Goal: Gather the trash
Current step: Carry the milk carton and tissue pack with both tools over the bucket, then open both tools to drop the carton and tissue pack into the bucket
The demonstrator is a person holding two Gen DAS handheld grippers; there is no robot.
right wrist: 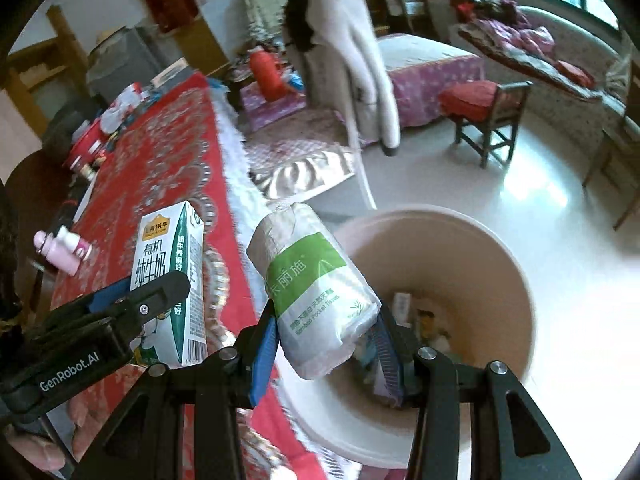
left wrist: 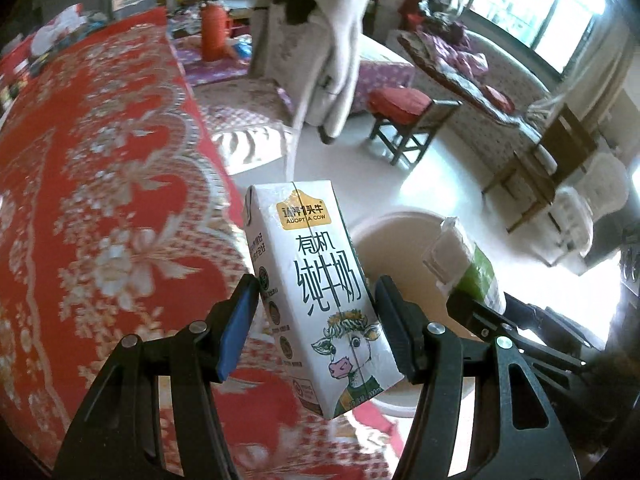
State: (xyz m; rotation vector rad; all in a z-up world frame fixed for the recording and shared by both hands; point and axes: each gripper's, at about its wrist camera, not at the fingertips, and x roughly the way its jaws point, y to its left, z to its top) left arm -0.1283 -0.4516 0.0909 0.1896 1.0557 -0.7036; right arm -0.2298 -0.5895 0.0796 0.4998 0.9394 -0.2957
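Observation:
My left gripper (left wrist: 316,320) is shut on a white milk carton (left wrist: 316,280) with a cartoon cow, held upright at the edge of the red table, beside a beige trash bin (left wrist: 396,236). The carton also shows in the right wrist view (right wrist: 168,280). My right gripper (right wrist: 328,344) is shut on a tissue pack (right wrist: 316,292) with a green label, held over the rim of the bin (right wrist: 500,264). The pack shows in the left wrist view (left wrist: 468,264) too. The bin holds some trash (right wrist: 424,320) at its bottom.
A red patterned tablecloth (left wrist: 100,200) covers the table on the left. A pink bottle (right wrist: 64,250) lies on it, with clutter at the far end. A chair draped with a white coat (left wrist: 320,40), a red-cushioned stool (left wrist: 404,116) and a sofa stand beyond on the pale floor.

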